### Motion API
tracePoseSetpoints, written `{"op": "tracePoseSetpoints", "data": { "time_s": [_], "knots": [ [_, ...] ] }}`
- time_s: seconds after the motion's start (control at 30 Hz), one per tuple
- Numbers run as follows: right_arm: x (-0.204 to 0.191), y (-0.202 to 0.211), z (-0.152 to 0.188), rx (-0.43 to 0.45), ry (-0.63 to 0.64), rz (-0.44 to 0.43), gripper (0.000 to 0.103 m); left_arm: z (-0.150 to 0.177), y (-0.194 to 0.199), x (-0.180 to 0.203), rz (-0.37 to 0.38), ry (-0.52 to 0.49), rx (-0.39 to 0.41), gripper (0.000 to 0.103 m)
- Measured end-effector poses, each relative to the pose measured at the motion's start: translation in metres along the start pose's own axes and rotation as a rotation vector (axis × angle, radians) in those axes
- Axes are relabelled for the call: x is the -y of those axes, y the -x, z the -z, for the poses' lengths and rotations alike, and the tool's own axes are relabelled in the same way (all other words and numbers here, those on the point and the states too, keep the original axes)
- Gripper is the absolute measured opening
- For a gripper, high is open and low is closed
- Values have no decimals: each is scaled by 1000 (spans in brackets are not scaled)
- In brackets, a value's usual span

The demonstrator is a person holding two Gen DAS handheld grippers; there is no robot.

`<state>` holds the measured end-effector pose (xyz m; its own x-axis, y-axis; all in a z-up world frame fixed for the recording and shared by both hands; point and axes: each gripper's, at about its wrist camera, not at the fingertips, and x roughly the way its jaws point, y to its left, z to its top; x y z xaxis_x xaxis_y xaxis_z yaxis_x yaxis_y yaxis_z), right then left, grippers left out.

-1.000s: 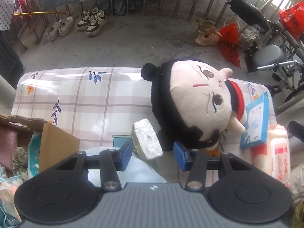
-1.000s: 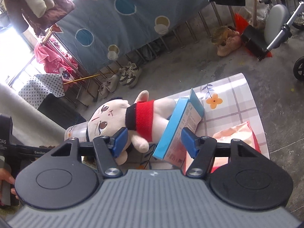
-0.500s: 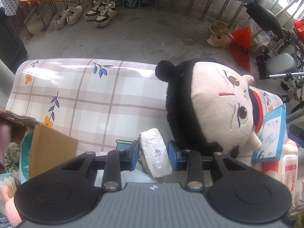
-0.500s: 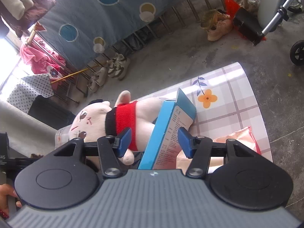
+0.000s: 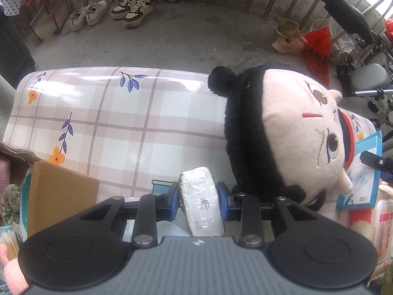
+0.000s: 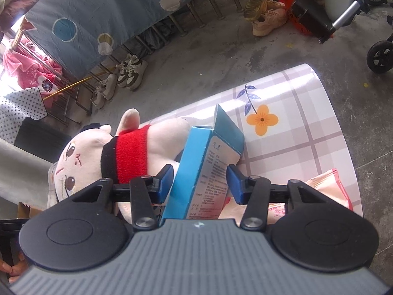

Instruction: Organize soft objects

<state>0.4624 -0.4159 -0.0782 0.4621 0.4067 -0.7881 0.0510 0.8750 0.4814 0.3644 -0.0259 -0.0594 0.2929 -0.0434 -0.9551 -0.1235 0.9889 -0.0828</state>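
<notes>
My left gripper point(image 5: 198, 198) is shut on a white tissue pack point(image 5: 200, 201) and holds it above the checked tablecloth point(image 5: 110, 123). A plush doll point(image 5: 287, 137) with black hair and a red collar lies on its side just right of it. My right gripper point(image 6: 201, 182) has its blue pads at both sides of an upright blue box point(image 6: 206, 169); the right pad touches it, the left is close against it. The doll point(image 6: 118, 157) lies left of the box, behind it. The box also shows in the left wrist view point(image 5: 363, 172).
An open cardboard box point(image 5: 59, 196) with items inside stands at the table's left. A pink wet-wipes pack point(image 6: 324, 196) lies at the right table edge, also in the left wrist view point(image 5: 368, 223). Shoes point(image 5: 132, 12), a wheelchair point(image 6: 378, 56) and railings stand on the floor beyond.
My left gripper closed on the tissue pack and lifted it slightly. My right gripper moved forward around the blue box and narrowed onto it.
</notes>
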Motion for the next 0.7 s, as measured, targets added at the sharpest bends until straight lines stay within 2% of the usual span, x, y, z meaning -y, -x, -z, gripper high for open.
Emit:
{"op": "tracePoseSetpoints", "data": {
  "time_s": [0.13, 0.17, 0.2, 0.3, 0.47, 0.7],
  "knots": [
    [2, -2, 0, 1, -16, -23, 42, 2, -2, 1, -2, -3, 1, 31],
    [3, -1, 0, 6, -19, -27, 39, 3, -1, 2, -3, -6, 3, 31],
    [4, -1, -1, 12, -25, -33, 30, 3, -1, 2, -4, -7, 5, 29],
    [7, 5, -1, 40, -37, -24, 23, 4, 1, 2, -7, -6, 17, 28],
    [19, 10, -1, 67, -83, -51, 18, 4, 9, 1, -4, 2, 62, 27],
    [24, 32, -5, 143, -115, -102, 18, 5, 28, 1, 12, 4, 128, 26]
  ]
}}
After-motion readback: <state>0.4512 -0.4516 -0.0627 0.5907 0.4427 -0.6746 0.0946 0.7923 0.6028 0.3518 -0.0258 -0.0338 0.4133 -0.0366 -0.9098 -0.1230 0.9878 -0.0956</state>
